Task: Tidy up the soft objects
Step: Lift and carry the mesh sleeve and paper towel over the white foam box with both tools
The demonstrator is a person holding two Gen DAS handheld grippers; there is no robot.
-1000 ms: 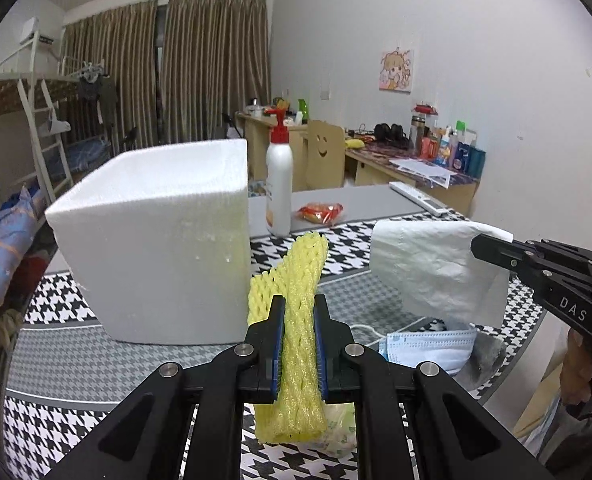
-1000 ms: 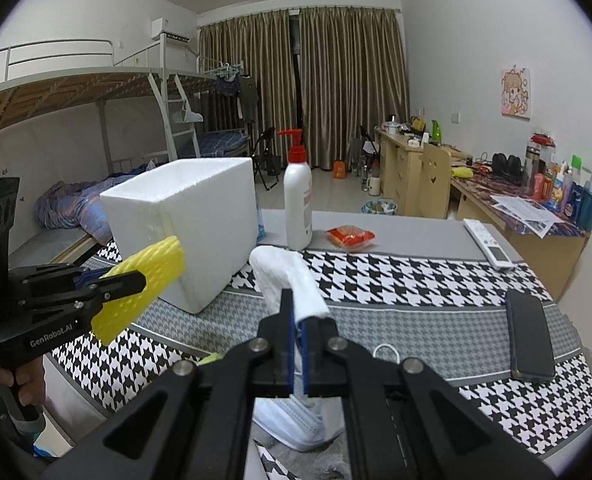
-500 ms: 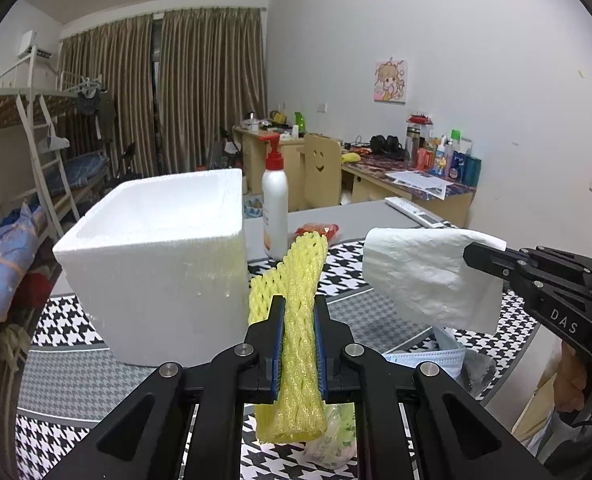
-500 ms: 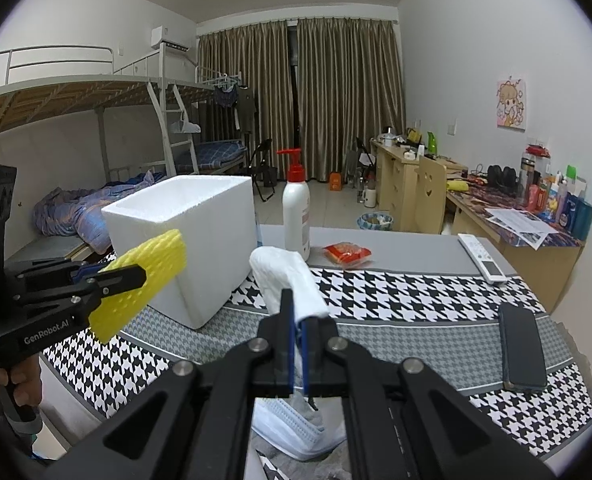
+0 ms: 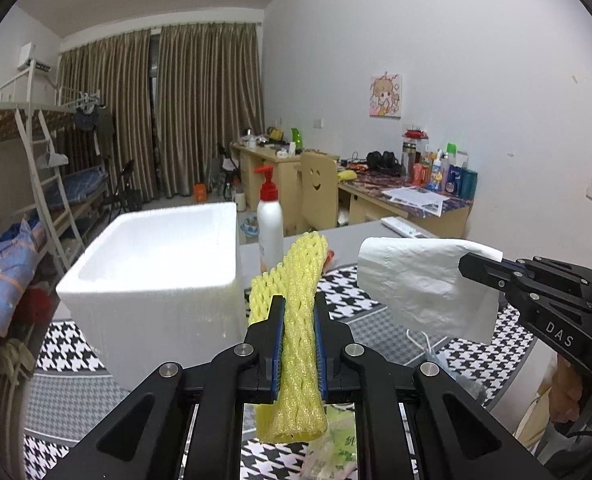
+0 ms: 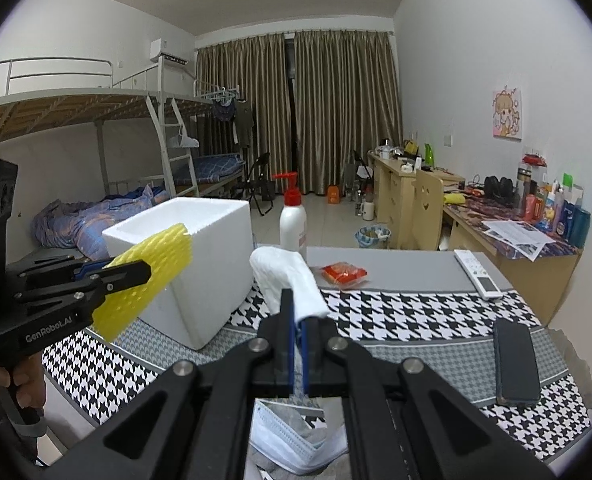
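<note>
- Here the left gripper [image 5: 299,320] is clenched on a yellow foam fruit net [image 5: 297,308], its blue pads pressing the net from both sides; the net stands nearly upright between them and hangs out below the jaws.
- In the right wrist view the same net [image 6: 148,280] sticks out of the left gripper [image 6: 136,274] in the air, in front of the near corner of the white foam box [image 6: 200,264].
- The right gripper [image 6: 297,320] is clamped on a folded white paper towel [image 6: 288,280], pinched thin between its pads; the towel rises above the jaws and curls over toward the box.
- From the left wrist view the towel [image 5: 419,284] hangs off the tip of the right gripper [image 5: 465,266], held above the table, well to the right of the net.
- The foam box [image 5: 156,280] sits open-topped on the houndstooth tablecloth [image 6: 395,312], toward the table's left side.
- A white pump bottle with a red head [image 6: 292,220] stands just behind the box's right corner.
- A blue face mask [image 6: 284,440] lies at the near edge of the table, below the right gripper.
- A red snack packet [image 6: 343,274] lies on the bare grey part of the table, a remote control [image 6: 477,274] near the far right corner, and a dark phone [image 6: 515,364] near the right edge.
</note>
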